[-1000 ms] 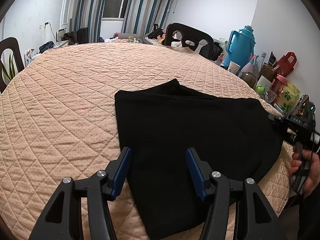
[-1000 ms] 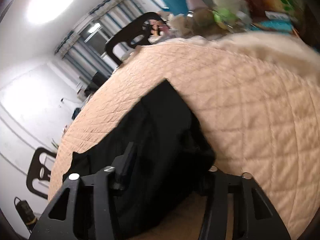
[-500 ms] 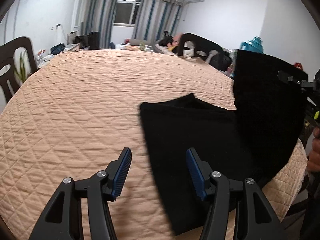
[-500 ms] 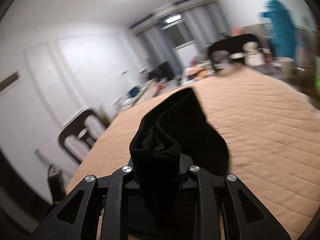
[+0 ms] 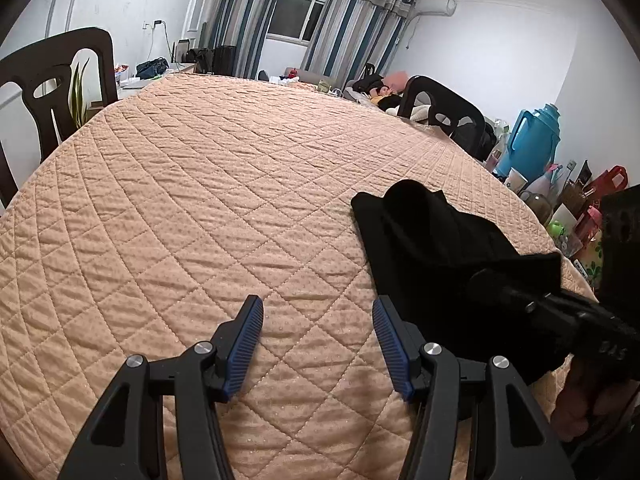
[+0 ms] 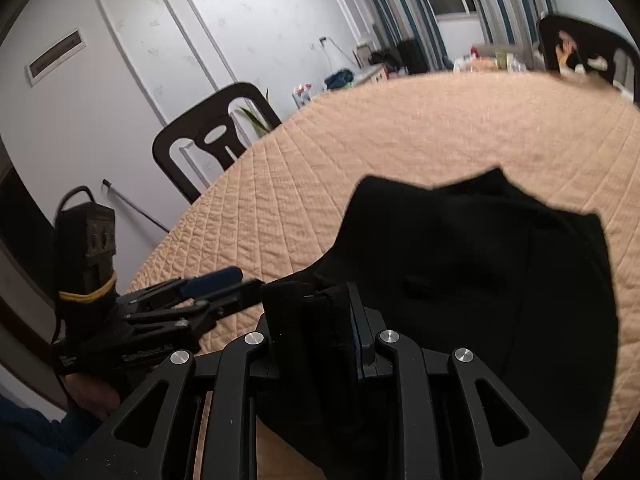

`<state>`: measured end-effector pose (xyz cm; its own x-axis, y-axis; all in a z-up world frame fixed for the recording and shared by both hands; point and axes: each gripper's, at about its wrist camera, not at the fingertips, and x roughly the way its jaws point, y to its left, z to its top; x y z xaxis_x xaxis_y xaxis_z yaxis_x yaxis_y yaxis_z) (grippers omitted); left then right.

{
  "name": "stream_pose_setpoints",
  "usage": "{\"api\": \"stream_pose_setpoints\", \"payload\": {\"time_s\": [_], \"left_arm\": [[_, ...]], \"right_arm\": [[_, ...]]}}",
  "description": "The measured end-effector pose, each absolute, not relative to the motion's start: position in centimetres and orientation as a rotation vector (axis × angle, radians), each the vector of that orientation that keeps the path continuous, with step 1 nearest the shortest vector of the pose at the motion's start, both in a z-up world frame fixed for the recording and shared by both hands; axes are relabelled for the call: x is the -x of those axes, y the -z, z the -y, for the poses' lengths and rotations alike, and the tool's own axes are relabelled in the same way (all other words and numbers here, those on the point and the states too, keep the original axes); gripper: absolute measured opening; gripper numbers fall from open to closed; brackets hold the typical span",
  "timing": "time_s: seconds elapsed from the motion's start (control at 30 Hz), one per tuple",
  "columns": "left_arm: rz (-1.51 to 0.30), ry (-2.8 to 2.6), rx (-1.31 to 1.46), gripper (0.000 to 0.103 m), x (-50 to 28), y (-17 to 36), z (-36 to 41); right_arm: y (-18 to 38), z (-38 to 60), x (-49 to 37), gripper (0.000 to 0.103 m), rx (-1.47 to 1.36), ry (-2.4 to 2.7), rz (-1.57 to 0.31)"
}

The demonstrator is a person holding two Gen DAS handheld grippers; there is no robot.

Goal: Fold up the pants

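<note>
The black pants [image 5: 432, 248] lie bunched near the right edge of the quilted table [image 5: 200, 200]. In the right wrist view, the pants [image 6: 480, 280] spread out ahead in a folded heap. My right gripper [image 6: 316, 304] is shut on a thick wad of their fabric, which hides the left pad. In the left wrist view, the right gripper [image 5: 486, 282] comes in from the right with cloth draped over its tip. My left gripper [image 5: 318, 308] hovers open over bare quilt, left of the pants, with nothing between its blue pads. The left gripper [image 6: 216, 292] also shows in the right wrist view.
A dark chair [image 5: 52, 76] stands at the table's left side and another [image 5: 444, 112] at the far right. A blue thermos [image 5: 532, 140], cups and bags crowd the floor past the right edge. A person's hand [image 5: 580, 404] holds the right gripper's handle.
My right gripper closed on the pants' edge, lifted it and swung it across toward the left, bunching the cloth. My left gripper slid left off the pants onto bare quilt.
</note>
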<state>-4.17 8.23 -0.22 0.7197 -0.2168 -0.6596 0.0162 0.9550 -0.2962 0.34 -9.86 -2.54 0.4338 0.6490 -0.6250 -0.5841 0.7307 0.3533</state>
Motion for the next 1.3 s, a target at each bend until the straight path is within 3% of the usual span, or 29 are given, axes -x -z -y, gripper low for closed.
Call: {"api": "stream_pose_setpoints", "payload": {"time_s": [0.23,0.37,0.53,0.77,0.87,0.97,1.17,1.3], "left_arm": [[-0.743,0.113,0.281,0.06,5.3,-0.3,-8.9],[-0.736,0.09,0.292,0.06,5.8,-0.5,-9.6],[-0.721,0.074,0.29,0.06,6.3,-1.1,-9.9],[-0.692,0.126,0.267,0.06,5.9,-2.5,-8.3],[-0.679,0.18,0.257,0.06,5.2,-3.3,-6.9],[-0.668,0.248,0.235,0.06,4.4,-4.1,-4.8],[-0.685,0.303,0.195,0.06,1.7,-4.7,-1.9],[-0.722,0.312,0.14,0.06,-0.8,-4.1,0.1]], "right_arm": [[4.1,8.2,0.0,0.024,-0.053,-0.787,-0.836],[3.7,8.4,0.5,0.038,-0.035,-0.819,-0.823],[1.1,9.2,1.7,0.044,-0.03,-0.864,-0.733],[-1.5,14.7,2.5,0.044,-0.107,-0.772,-0.587],[0.6,16.9,1.8,0.044,-0.104,-0.618,-0.634],[4.6,16.5,0.3,0.037,-0.064,-0.56,-0.822],[2.3,16.1,0.0,0.036,-0.049,-0.647,-0.744],[1.6,17.0,-3.7,0.026,-0.02,-0.545,-0.739]]}}
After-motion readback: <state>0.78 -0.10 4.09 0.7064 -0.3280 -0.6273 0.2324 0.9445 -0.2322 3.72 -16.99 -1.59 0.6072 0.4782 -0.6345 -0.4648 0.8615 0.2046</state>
